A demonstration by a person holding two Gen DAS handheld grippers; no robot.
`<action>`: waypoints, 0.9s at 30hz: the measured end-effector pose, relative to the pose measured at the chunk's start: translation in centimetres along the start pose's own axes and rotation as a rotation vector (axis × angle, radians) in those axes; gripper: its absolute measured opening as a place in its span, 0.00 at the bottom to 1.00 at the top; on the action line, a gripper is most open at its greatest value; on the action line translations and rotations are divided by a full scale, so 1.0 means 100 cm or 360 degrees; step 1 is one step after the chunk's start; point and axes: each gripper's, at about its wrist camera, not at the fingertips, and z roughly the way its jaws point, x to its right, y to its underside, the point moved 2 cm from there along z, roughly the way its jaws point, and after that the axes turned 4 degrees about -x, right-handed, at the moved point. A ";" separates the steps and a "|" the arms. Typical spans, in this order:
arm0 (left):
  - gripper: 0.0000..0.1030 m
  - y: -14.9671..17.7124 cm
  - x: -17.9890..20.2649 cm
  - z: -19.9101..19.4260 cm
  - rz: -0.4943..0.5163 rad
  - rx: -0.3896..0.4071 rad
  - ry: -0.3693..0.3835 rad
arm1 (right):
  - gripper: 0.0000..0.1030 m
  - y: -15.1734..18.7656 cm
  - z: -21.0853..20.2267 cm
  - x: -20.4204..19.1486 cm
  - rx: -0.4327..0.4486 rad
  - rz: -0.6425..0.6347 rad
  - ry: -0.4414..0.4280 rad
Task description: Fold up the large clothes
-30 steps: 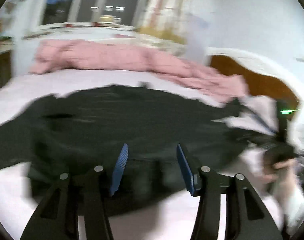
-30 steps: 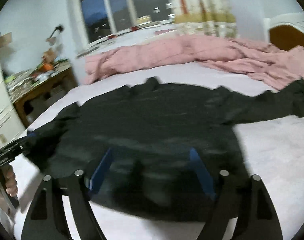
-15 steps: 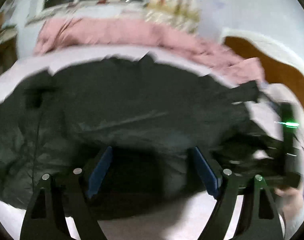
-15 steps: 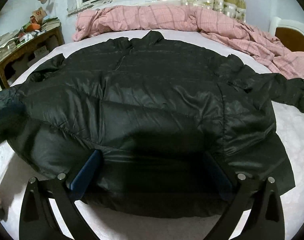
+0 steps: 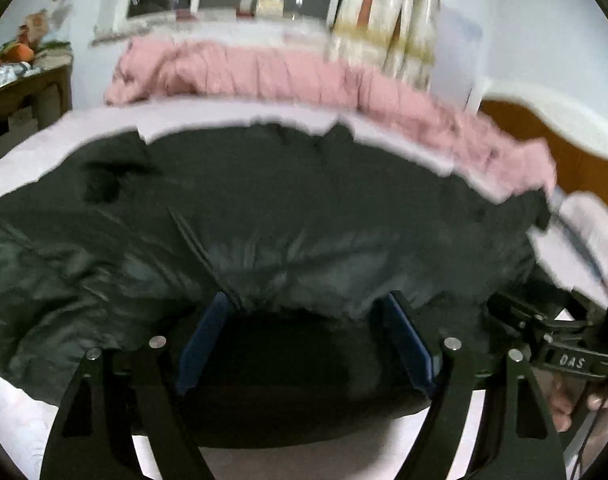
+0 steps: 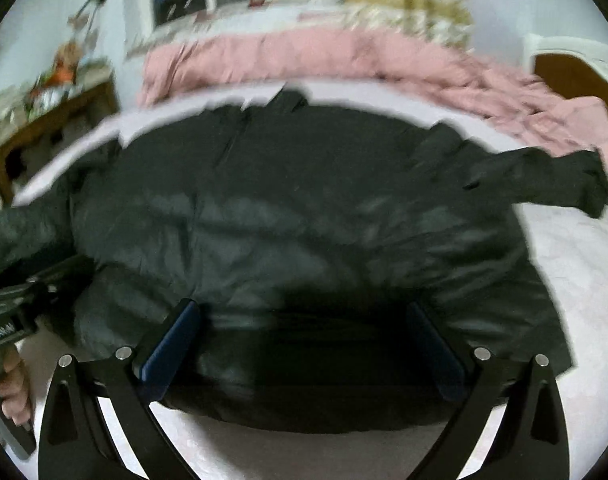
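Right wrist: black jacket (image 6: 296, 216) hem betw. spread right gripper (image 6: 304, 340) pads, untouched.

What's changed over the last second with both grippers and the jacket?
Both grippers dropped closer to the black jacket, which now fills each view, and both spread wider: the left gripper and right gripper now straddle its near hem, open, with nothing pinched. The jacket stayed spread flat on the bed, the pink quilt behind it.

My left gripper (image 5: 304, 336) has black triangular finger frames with cut-out slots, silver screw heads at the knuckles and dark blue pads (image 5: 202, 344). My right gripper (image 6: 304, 340) matches: black frames, silver screws, blue pads (image 6: 172, 340).
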 end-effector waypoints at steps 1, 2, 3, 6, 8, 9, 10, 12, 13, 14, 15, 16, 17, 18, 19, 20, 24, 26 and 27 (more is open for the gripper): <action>0.77 0.000 0.002 -0.006 0.0010 0.0053 -0.0028 | 0.98 0.000 -0.007 0.003 0.0058 0.0028 -0.0002; 0.77 0.000 0.005 -0.010 0.0025 0.0102 -0.0143 | 0.97 -0.001 -0.018 0.006 0.0155 0.0067 -0.0020; 0.77 0.001 0.007 -0.012 0.0038 0.0137 -0.0253 | 0.93 -0.001 -0.025 0.008 0.0216 0.0090 -0.0032; 0.77 0.003 0.017 -0.026 0.0091 0.0267 -0.0282 | 0.66 0.001 -0.037 0.005 0.0327 0.0083 -0.0006; 0.77 0.005 0.018 -0.038 0.0076 0.0376 -0.0196 | 0.64 0.001 -0.039 -0.002 0.0343 0.0044 0.0051; 0.77 0.005 0.017 -0.041 0.0067 0.0410 -0.0170 | 0.59 0.001 -0.041 -0.003 0.0350 0.0034 0.0073; 0.77 0.006 0.017 -0.044 0.0065 0.0430 -0.0169 | 0.51 0.001 -0.042 -0.004 0.0352 0.0031 0.0088; 0.77 0.005 0.016 -0.046 0.0081 0.0411 -0.0121 | 0.44 0.000 -0.043 -0.004 0.0343 0.0028 0.0117; 0.77 0.003 0.014 -0.048 0.0086 0.0392 -0.0044 | 0.44 0.000 -0.042 -0.003 0.0329 0.0034 0.0118; 0.77 0.000 0.011 -0.052 0.0083 0.0382 0.0025 | 0.44 0.000 -0.041 -0.001 0.0314 0.0044 0.0098; 0.77 -0.003 0.008 -0.058 0.0084 0.0374 0.0059 | 0.43 0.000 -0.040 0.001 0.0306 0.0054 0.0068; 0.77 -0.008 0.002 -0.067 0.0099 0.0374 0.0084 | 0.43 -0.001 -0.040 0.004 0.0302 0.0066 0.0046; 0.77 -0.013 -0.008 -0.080 0.0120 0.0397 0.0070 | 0.43 -0.001 -0.040 0.006 0.0294 0.0077 0.0041; 0.77 -0.018 -0.019 -0.095 0.0134 0.0437 0.0015 | 0.43 -0.001 -0.039 0.007 0.0290 0.0076 0.0045; 0.77 -0.022 -0.032 -0.108 0.0142 0.0469 -0.0047 | 0.43 -0.001 -0.039 0.008 0.0288 0.0068 0.0051; 0.77 -0.025 -0.046 -0.118 0.0140 0.0466 -0.0080 | 0.42 -0.001 -0.038 0.008 0.0288 0.0067 0.0062; 0.78 -0.034 -0.131 -0.128 -0.0202 0.0348 -0.0236 | 0.40 0.000 -0.034 -0.001 0.0272 -0.0001 0.0081; 0.77 -0.032 -0.186 -0.111 -0.0536 0.0199 -0.0189 | 0.40 0.000 -0.036 -0.006 0.0289 -0.0033 0.0105; 0.76 -0.027 -0.207 -0.104 -0.0672 0.0158 -0.0158 | 0.40 0.001 -0.038 -0.008 0.0306 -0.0045 0.0117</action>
